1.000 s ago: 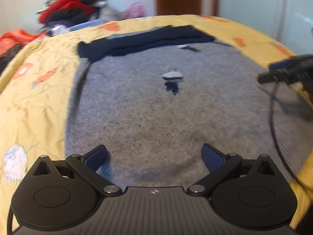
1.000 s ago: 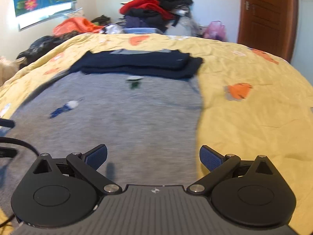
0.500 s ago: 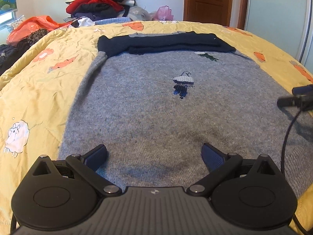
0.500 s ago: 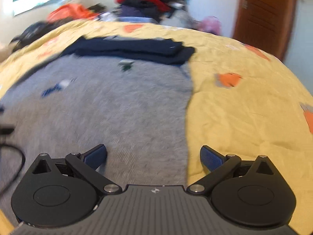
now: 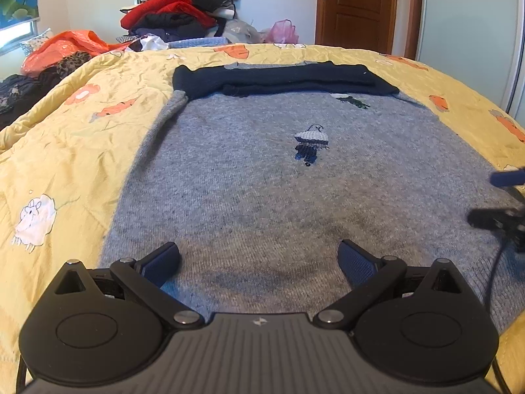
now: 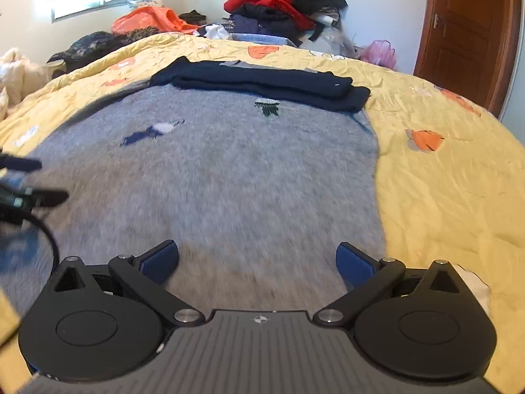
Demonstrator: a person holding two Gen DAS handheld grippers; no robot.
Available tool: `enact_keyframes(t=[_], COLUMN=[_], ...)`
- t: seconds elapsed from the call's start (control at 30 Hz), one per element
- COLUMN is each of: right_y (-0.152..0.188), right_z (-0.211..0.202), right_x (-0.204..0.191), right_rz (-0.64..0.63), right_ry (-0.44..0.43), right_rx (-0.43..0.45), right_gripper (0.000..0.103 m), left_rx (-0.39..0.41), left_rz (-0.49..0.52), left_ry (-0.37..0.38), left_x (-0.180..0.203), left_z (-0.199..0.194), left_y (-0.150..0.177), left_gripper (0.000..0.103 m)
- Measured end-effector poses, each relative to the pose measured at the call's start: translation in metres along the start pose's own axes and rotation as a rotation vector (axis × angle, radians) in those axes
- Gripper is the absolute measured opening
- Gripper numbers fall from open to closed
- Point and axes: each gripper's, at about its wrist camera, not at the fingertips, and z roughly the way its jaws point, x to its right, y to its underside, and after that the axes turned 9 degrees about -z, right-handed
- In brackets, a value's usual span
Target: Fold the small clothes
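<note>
The grey sweater lies flat on the yellow bed, its length running toward 12 o'clock from both grippers; the left gripper and right gripper hover with fingers apart over its near hem, about equally near.

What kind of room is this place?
Most likely a bedroom at home: a bed with a yellow quilt, a wooden door, and a pile of clothes heaped behind the bed.
</note>
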Motion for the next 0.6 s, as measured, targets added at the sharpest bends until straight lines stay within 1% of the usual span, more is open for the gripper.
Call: enact_keyframes(t=[0.1,0.17,0.27,0.37,0.43,0.5,0.57,0.6], right_y=[0.012,0.021,0.036,0.053,0.065,0.077,0.084,0.085], right_z=[-0.018,-0.032,-0.057,-0.087,-0.108,-0.129,-0.146,-0.153], right_x=[0.002,0.002,-0.003,-0.006,0.001,0.025,0.062,0.081], right_rz=[-0.004,-0.018,-0.085,-0.180,-0.237,-0.234,-0.165,-0.141], right_ry=[-0.012,-0.028,-0.048,-0.001,0.087,0.215,0.391,0.502], right_rx=[-0.029,-0.049,-0.084,-0.109,-0.138,-0.142,-0.177,-0.200], right_gripper=[0.103,0.102,0.102,0.102,0.102,0.102,0.102,0.102], left_rx=[-0.001,0.004,0.008,0.013,0.038,0.066,0.078,0.079], left_rz=[-0.013,-0.025,-0.033,-0.061,-0.095,-0.141,-0.182,-0.198], left_ry=[-0.001,0.021,0.050,0.057,0.069,0.066,0.057,0.047], left_x=[-0.002,-0.005,-0.013,-0.025,-0.037,-0.052,-0.068,-0.075], left_z=[-0.009,-0.019,-0.038,-0.058,-0.075,-0.090,-0.098,-0.100], left_y=[0.006,0.015,0.029,0.041,0.046,0.049,0.049,0.047], left_gripper=[0.103,0.103,0.103,0.103,0.103,0.103,0.103,0.103])
